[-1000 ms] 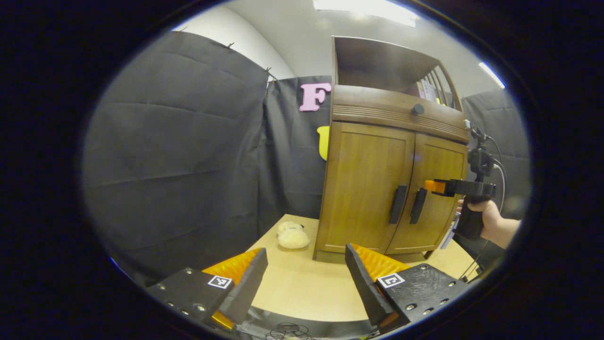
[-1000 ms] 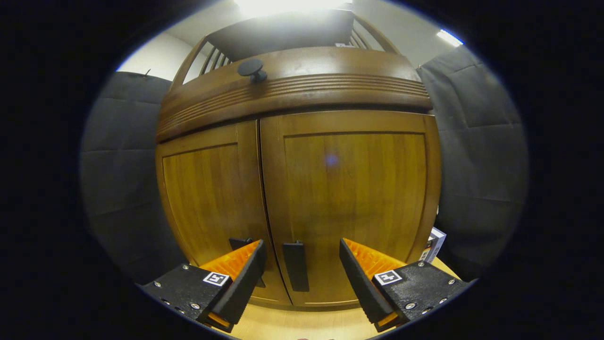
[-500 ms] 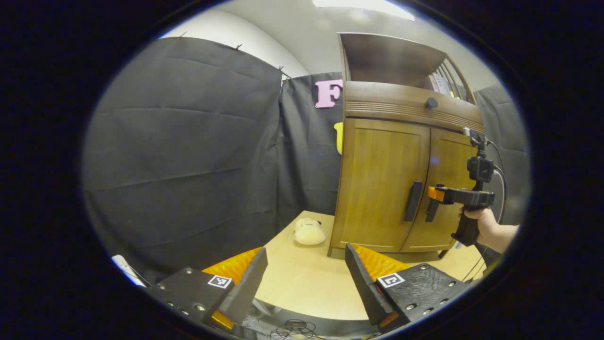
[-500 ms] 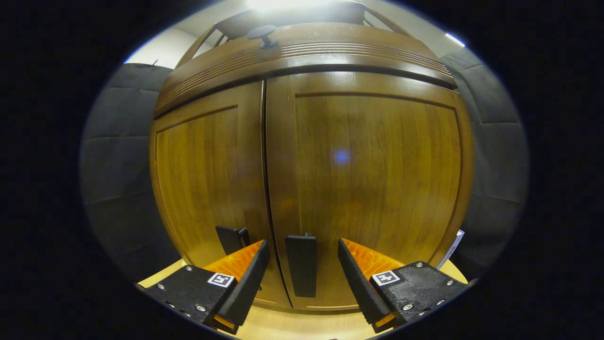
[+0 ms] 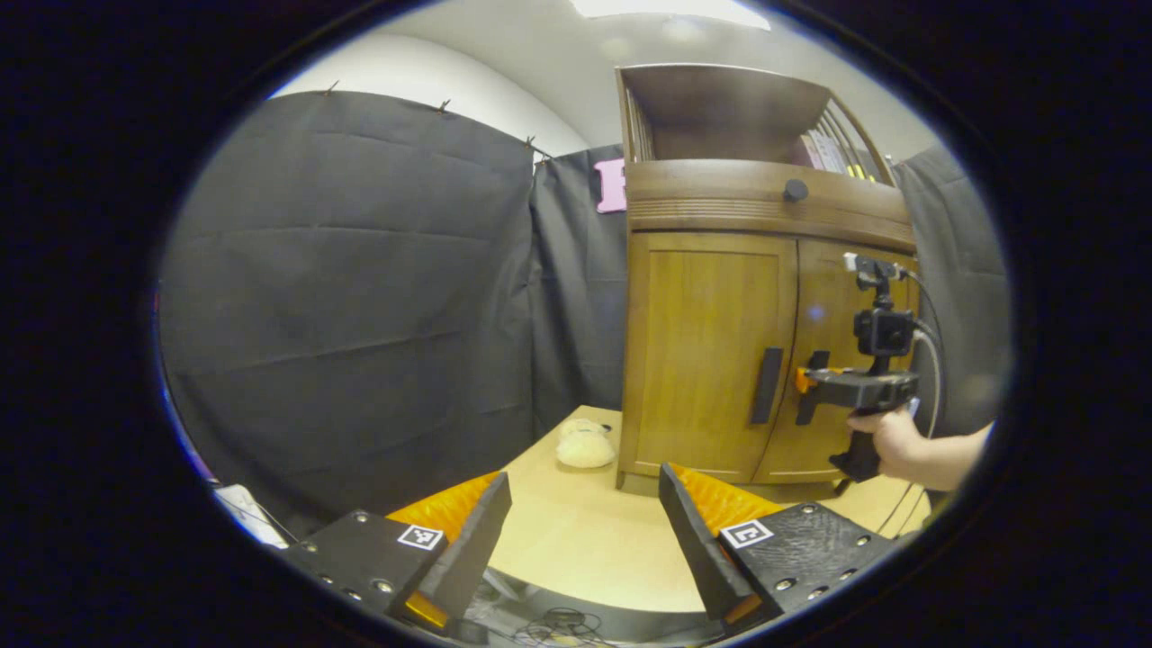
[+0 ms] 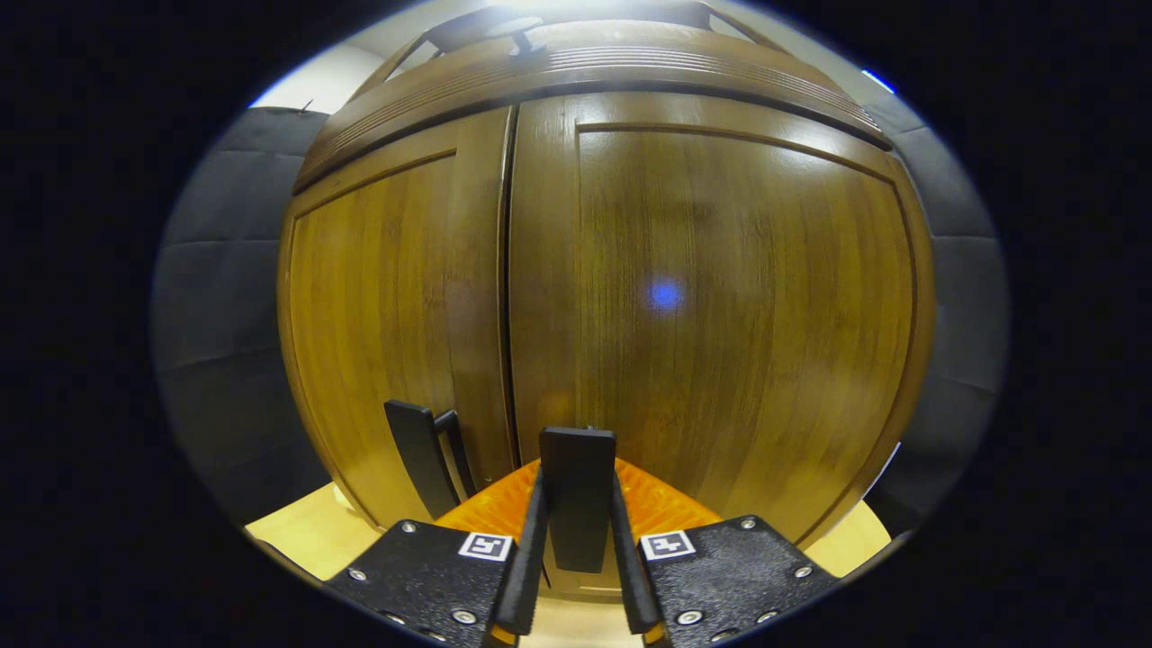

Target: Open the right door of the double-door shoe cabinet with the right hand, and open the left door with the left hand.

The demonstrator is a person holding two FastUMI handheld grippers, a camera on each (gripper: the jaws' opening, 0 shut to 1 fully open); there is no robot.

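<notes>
The shoe cabinet (image 5: 720,360) is made of warm brown wood with a visible vertical grain, and it stands on a pale wooden table (image 5: 576,549). A ribbed band with a small round dark knob (image 5: 795,190) runs above its 2 doors, and an open shelf sits on top. Both doors are flat panels inside a frame and both are shut. Each carries a dark, flat, rectangular pull: the left door handle (image 6: 417,454) and the right door handle (image 6: 577,508), just beside each other at the middle seam.

In the right gripper view, the right gripper (image 6: 577,576) is clamped on the right door handle – both fingers press on its 2 sides. 0.5 s ago these fingers were wide apart around the handle, so they have closed since then.

In the left gripper view, the left gripper (image 5: 583,531) hovers over the table with its fingers wide apart, holding nothing, well apart from the cabinet. A fluffy cream-coloured soft object (image 5: 583,447) lies beside the cabinet's left corner.
</notes>
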